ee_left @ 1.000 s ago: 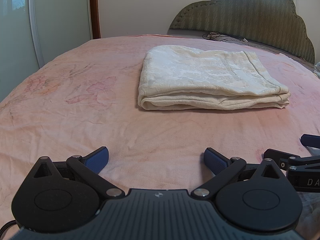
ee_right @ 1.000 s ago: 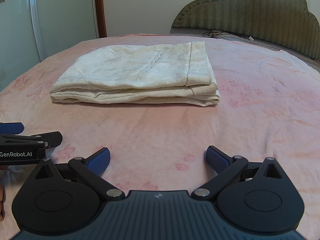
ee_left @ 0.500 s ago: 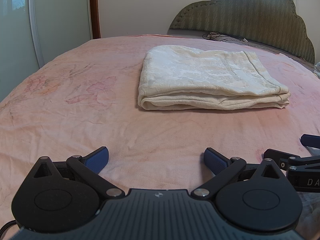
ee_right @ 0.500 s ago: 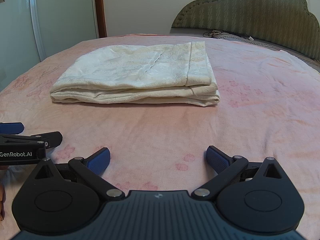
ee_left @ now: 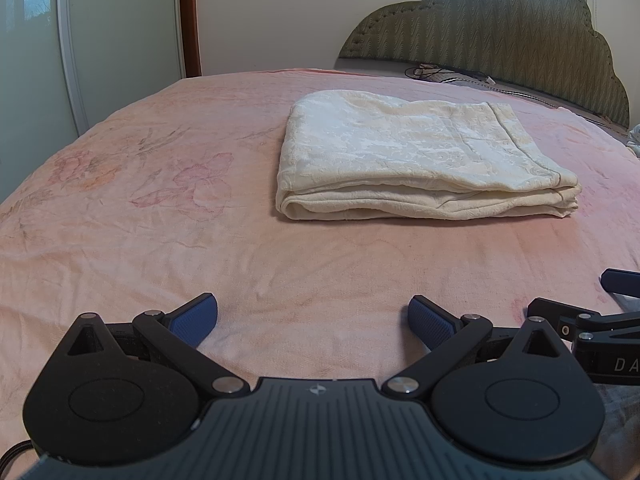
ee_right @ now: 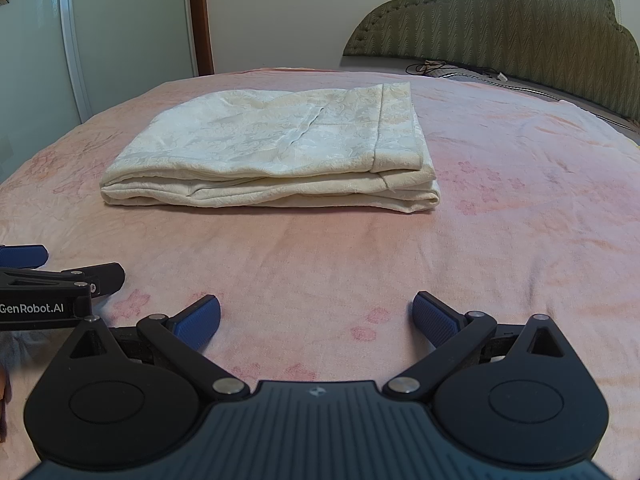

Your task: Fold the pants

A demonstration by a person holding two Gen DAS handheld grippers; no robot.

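Now the folded pants [ee_left: 416, 160] are seen lying on the bed [ee_left: 160, 220], long axis left to right, far ahead of both grippers. The left gripper [ee_left: 314, 316] and right gripper [ee_right: 316, 316] are held wide open, nothing gripped; neither is clearly nearer.

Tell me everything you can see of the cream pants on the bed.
The pants are cream fabric with a faint woven floral pattern. They lie folded into a flat stack of several layers on the pink bedspread, touching nothing else. In the right wrist view a hemmed band runs along their right end and a seam crosses the top layer; the left end is rounded. Both grippers, the left and the right, sit open and well short of them.
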